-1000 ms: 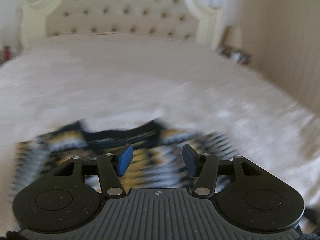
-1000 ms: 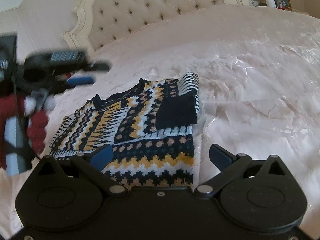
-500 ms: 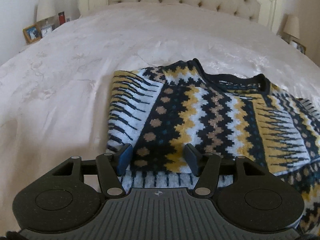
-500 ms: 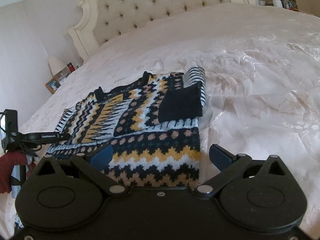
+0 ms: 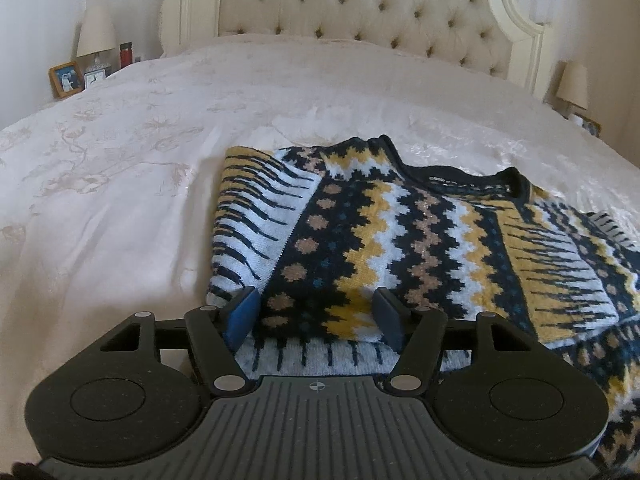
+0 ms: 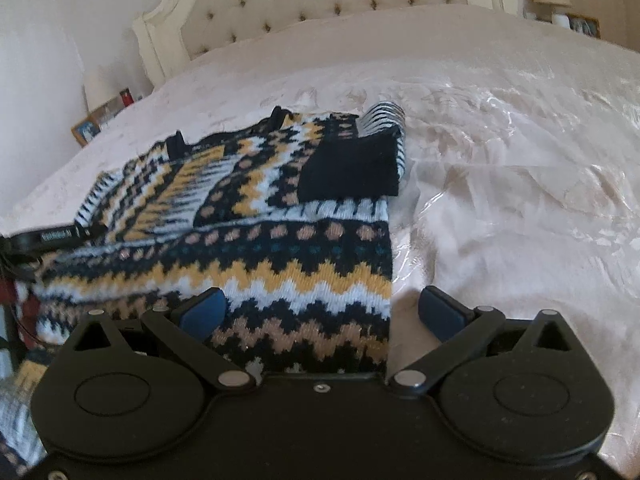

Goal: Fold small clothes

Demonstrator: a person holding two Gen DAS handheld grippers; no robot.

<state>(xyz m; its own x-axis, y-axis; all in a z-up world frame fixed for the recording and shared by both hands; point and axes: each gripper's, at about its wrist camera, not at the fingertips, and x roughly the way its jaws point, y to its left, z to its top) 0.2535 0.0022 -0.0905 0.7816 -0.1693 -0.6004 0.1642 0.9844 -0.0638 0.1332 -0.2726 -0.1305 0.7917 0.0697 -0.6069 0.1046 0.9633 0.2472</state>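
Observation:
A patterned knit sweater (image 5: 400, 240) in navy, white, yellow and tan lies flat on the cream bedspread (image 5: 120, 200), with both sleeves folded in over the body. My left gripper (image 5: 316, 316) is open and empty, low over the sweater's left hem corner. In the right wrist view the sweater (image 6: 280, 240) fills the left half. My right gripper (image 6: 320, 312) is wide open and empty, straddling the sweater's right hem edge. The left gripper's body (image 6: 44, 236) shows at the left edge of that view.
A tufted cream headboard (image 5: 360, 8) stands at the far end. A nightstand with a lamp (image 5: 96, 36) and a photo frame (image 5: 64, 78) is at far left; another lamp (image 5: 572, 84) is at far right. Bedspread (image 6: 520, 160) extends right of the sweater.
My left gripper swung from a blurred far view down to the sweater's left hem corner and settled. My right gripper moved closer and lower over the right hem. Both stayed open.

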